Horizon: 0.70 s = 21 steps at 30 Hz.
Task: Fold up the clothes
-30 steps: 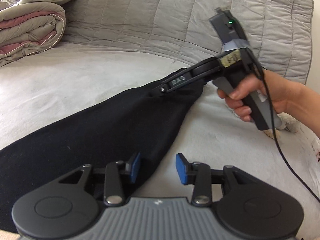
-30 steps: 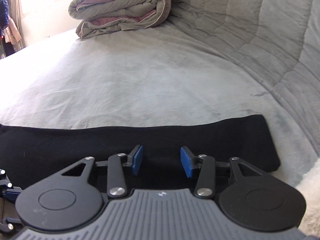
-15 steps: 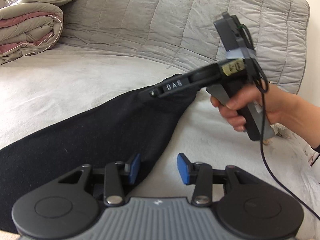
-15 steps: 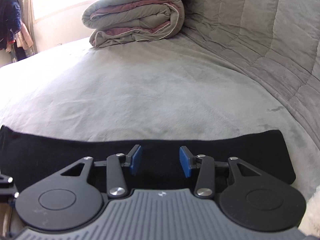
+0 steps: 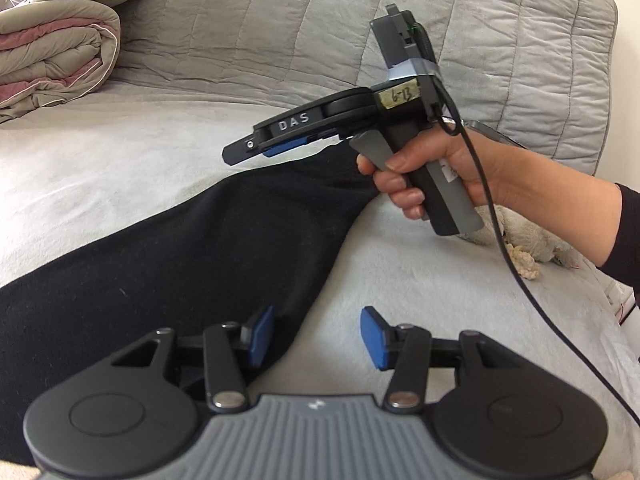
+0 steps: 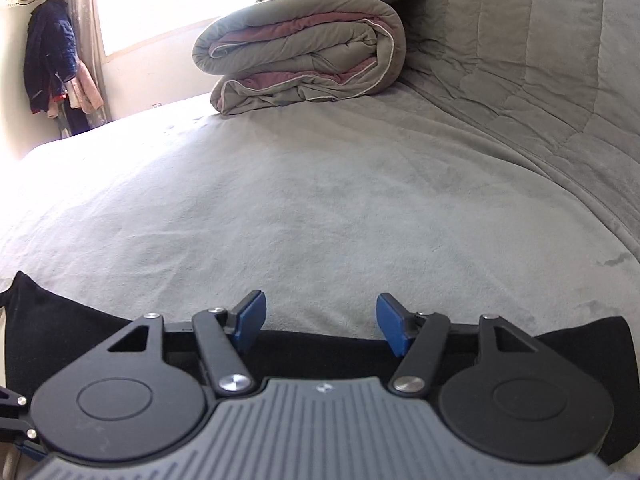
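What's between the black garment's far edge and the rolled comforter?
Nothing: in the right wrist view only bare grey bedspread lies between the black garment and the rolled comforter.

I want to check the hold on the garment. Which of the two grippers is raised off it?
The right gripper, held in a hand; it hangs above the long black cloth, open.

1. A bed [image 6: 340,208] is covered with a grey plush blanket.
2. A black garment [image 5: 180,248] is laid flat across it.
3. A rolled grey-and-pink duvet [image 6: 304,52] is placed at the far end.
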### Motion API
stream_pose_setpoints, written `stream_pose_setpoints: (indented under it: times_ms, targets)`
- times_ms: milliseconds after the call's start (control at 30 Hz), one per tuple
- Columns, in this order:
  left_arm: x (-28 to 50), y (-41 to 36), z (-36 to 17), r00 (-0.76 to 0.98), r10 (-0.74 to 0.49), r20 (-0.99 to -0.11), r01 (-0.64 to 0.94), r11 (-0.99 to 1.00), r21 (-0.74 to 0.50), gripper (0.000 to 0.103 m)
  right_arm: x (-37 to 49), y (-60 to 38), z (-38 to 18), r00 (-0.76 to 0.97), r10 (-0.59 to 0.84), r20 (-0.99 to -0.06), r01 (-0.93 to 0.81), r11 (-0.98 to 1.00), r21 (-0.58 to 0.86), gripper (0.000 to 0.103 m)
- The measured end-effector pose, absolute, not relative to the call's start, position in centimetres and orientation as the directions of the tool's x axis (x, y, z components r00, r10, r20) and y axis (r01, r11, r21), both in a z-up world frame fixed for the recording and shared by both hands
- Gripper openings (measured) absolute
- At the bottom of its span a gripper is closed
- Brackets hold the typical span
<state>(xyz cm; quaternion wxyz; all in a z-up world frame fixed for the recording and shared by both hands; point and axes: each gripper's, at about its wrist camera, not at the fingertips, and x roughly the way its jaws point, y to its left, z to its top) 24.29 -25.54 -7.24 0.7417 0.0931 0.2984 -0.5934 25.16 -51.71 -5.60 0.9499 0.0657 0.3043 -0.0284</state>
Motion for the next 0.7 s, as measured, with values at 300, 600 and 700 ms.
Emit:
stream_pose_setpoints:
  times_ms: [300,600,700]
  targets:
    - [24.4,-25.5,-7.2,0.107,-0.83,-0.547,0.937,0.269,-0.224,0.058,21.4,-51.0,-5.8,0.818,0.05,-0.574,0.038,0.989,0.14,0.067]
    - [24.2,-22.9,-4.8,0.245,-0.849,-0.469,0.873,0.404,-0.274,0.067,19.9,-49.4,-4.3,0.804,-0.004,-0.594,0.121,0.98,0.157,0.07]
    - [23.9,-20.0,-2.9,0.326,-0.847,-0.419,0.826,0.471,-0.309,0.076,19.3,-47.8,-2.6,0.814,0.012,-0.58,0.099,0.982,0.16,0.073]
